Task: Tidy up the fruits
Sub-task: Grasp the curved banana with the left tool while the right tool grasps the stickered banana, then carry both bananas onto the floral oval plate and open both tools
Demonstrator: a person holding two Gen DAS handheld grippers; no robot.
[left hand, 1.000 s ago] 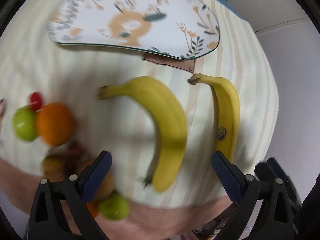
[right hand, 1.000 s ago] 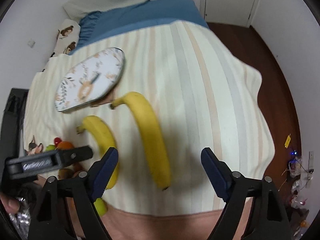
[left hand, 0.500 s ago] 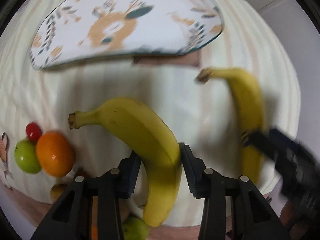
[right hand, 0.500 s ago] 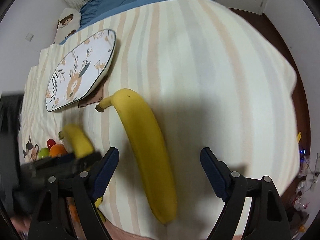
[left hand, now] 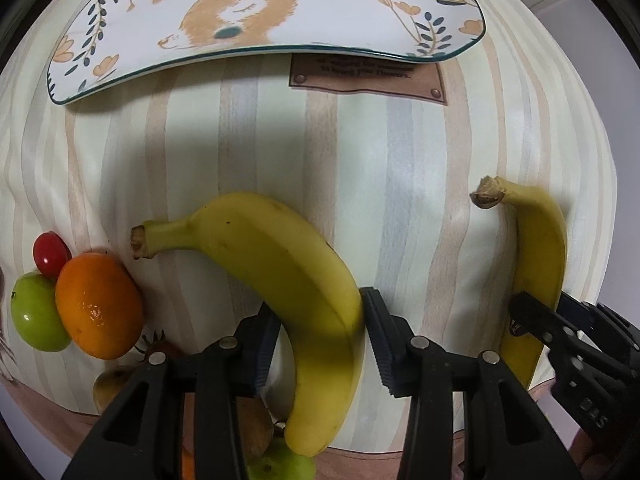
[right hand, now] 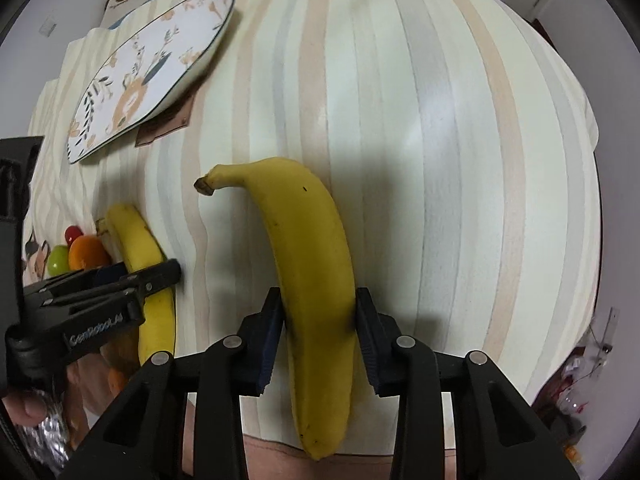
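Observation:
Two yellow bananas lie on a striped cloth. My left gripper (left hand: 320, 336) is shut on the left banana (left hand: 280, 280) at its middle; it also shows in the right wrist view (right hand: 140, 264). My right gripper (right hand: 318, 332) is shut on the right banana (right hand: 308, 272), which shows at the right of the left wrist view (left hand: 536, 276). Both bananas look to rest on the cloth. A flat plate with a deer print (left hand: 256, 16) lies beyond them, also in the right wrist view (right hand: 148, 68).
Small fruits cluster at the left: an orange (left hand: 98, 306), a green apple (left hand: 34, 316), a red cherry tomato (left hand: 50, 254), and more fruit partly hidden under my left gripper. A brown leather label (left hand: 368, 80) lies by the plate. The cloth's near edge is just below both grippers.
Both grippers moved forward and down. The left closed on the left banana first; the right, open half a second ago, is now closed on the right banana.

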